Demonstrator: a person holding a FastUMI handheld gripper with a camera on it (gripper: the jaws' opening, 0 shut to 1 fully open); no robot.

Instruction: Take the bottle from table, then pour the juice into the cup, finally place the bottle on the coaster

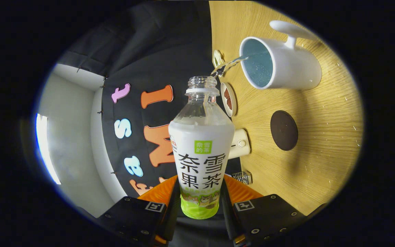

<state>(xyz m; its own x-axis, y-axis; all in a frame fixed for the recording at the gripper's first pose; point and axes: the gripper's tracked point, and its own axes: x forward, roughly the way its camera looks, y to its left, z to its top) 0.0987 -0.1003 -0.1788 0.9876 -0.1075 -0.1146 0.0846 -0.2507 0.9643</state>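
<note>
1. Wood-grain counter point(321, 144) carries a white cup point(283, 63), a dark round coaster point(284, 130) near it, and a few small items I cannot identify by the booth wall.
2. Jaws of the gripper point(200, 202) pinch the labelled bottle point(201, 147) low on its body, one on each side; the cap is off.
3. A thin clear stream point(228, 64) runs from the bottle's mouth into the cup's opening, so pouring is under way.
4. To pour well, hold the tilt steady, keep the mouth close above the rim, and ease upright before moving toward the coaster.
</note>
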